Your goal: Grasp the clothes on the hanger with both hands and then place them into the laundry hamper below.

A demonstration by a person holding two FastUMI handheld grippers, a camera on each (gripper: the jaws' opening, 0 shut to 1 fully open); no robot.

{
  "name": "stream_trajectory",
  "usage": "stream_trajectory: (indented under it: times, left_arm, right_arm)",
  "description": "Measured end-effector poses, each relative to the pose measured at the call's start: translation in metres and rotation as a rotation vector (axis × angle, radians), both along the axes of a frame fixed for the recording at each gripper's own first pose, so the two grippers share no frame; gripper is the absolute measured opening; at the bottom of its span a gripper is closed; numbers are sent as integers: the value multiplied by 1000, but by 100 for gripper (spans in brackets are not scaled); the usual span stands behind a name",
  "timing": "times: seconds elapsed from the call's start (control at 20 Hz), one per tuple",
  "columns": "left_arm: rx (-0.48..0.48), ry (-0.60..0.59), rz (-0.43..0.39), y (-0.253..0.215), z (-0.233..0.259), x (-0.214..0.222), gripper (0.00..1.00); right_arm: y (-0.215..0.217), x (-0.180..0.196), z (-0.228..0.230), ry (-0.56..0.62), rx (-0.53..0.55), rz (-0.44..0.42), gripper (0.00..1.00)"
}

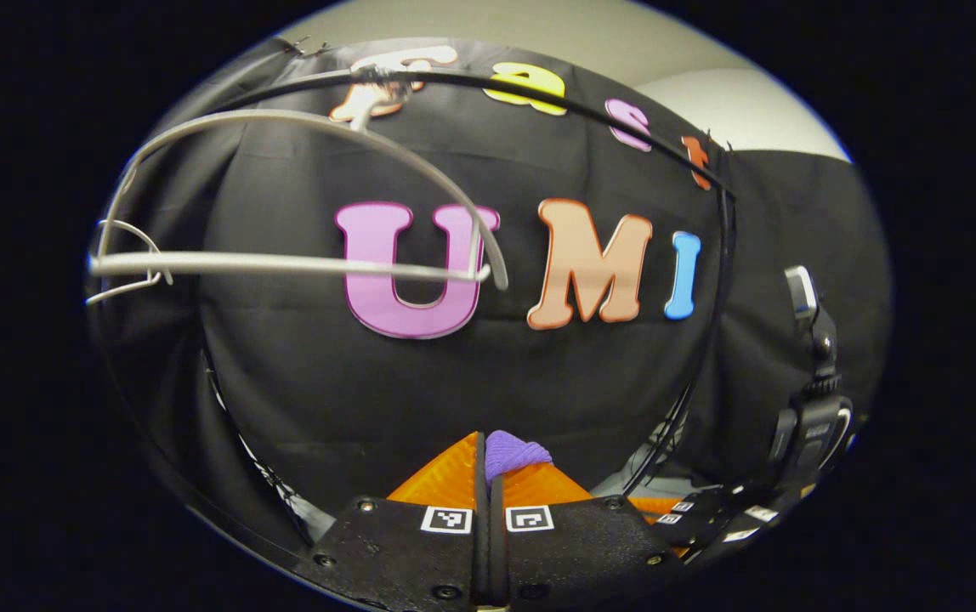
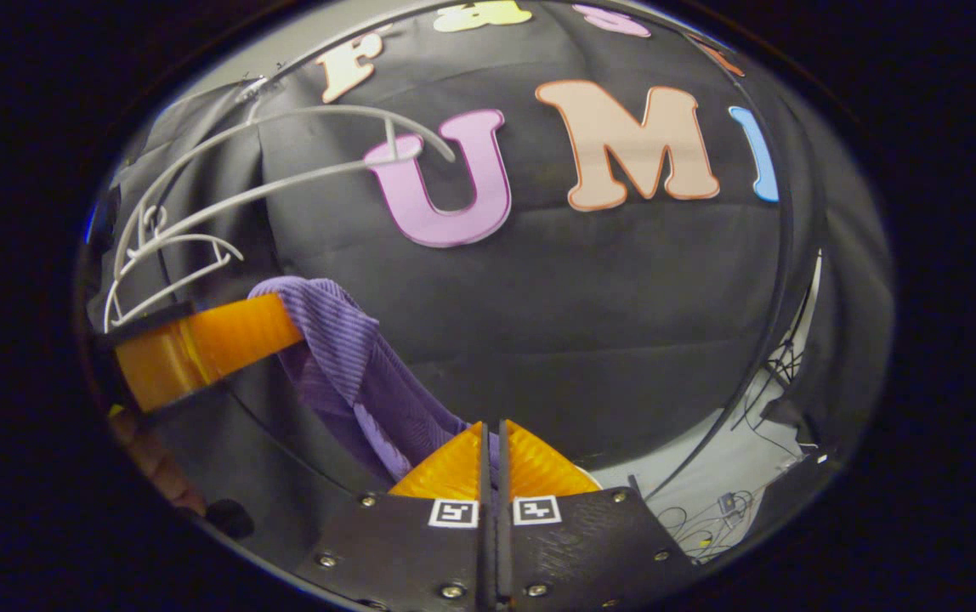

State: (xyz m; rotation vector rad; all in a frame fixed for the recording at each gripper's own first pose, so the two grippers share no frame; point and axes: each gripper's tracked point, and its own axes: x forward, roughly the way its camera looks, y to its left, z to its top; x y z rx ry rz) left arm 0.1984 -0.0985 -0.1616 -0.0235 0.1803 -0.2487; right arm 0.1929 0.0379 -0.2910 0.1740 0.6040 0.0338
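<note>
A: Left gripper (image 1: pixel 489 476), nearest first: jaws drawn together, a small fold of the purple garment (image 1: pixel 512 450) pinched between the fingers and poking out above the tips.

B: Right gripper (image 2: pixel 491 463)?

A: Same. Jaws together, clamped on the purple cloth right at the tips. In the right gripper view the garment (image 2: pixel 352 361) runs up and left from there as a ribbed band, draped in a sag between the two grippers.

B: Where does the other end go?

A: To the left gripper (image 2: pixel 288 319), showing at the left of the right gripper view, fingers pointing right, cloth bunched over their tips. A hand (image 2: pixel 152 459) is partly visible below it at the edge, dim.

B: So the garment is off the hanger?

A: It hangs from the two grippers, apart from the hanger. The white hanger (image 1: pixel 301 255) sits up and left in the left gripper view, bare, hooked on a dark rail (image 1: pixel 539 89) near the top. In the right gripper view the hanger (image 2: pixel 224 195) is above the left gripper, with a gap to the cloth.

B: Anything else in frame?

A: The right gripper's body (image 1: pixel 807 425) at the right edge of the left gripper view. Behind everything, the black cloth wall (image 2: pixel 607 323). Loose cables (image 2: pixel 713 510) on the pale floor, lower right.
</note>
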Motion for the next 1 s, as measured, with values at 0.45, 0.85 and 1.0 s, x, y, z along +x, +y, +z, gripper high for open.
stream_trajectory:
  times: [0.45,0.85,1.0]
  left_arm:
    - [63,335,25,13,-181,22,1]
    - [93,605,106,14,-273,20,1]
    - [90,693,98,10,-297,11,16]
  right_arm:
    - [-17,-8,-142,287,-37,-36,1]
    - [-36,-24,-215,444,-65,-67,1]
    - [-47,-25,-226,463,-129,-78,4]
